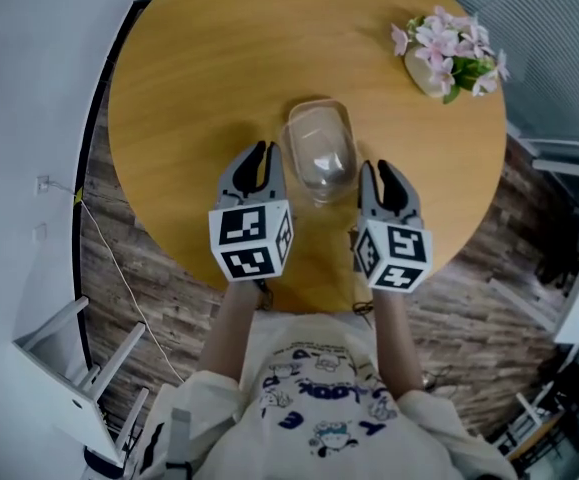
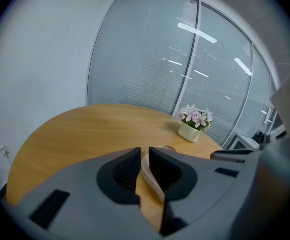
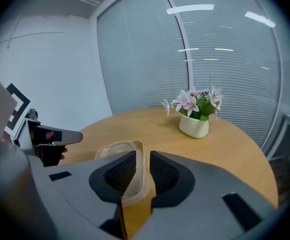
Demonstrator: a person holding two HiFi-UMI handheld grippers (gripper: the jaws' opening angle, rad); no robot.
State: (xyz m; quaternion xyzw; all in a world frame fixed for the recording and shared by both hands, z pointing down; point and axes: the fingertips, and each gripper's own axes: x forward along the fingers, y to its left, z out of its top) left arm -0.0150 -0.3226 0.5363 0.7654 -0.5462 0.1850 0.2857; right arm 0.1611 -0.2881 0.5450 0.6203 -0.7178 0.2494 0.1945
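Head view: a clear box point(image 1: 319, 148) sits on the round desk point(image 1: 199, 68), between the left gripper point(image 1: 259, 153) and the right gripper point(image 1: 379, 171). Pink flowers point(image 1: 449, 48) stand far back.

Left gripper view: the jaws are a little apart and hold nothing.

Right gripper view: the same, with the box just ahead.

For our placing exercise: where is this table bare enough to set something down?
Bare: the table, far and left, and the strip between container and flowerpot. Crowded: near edge, where left gripper and right gripper flank the container.
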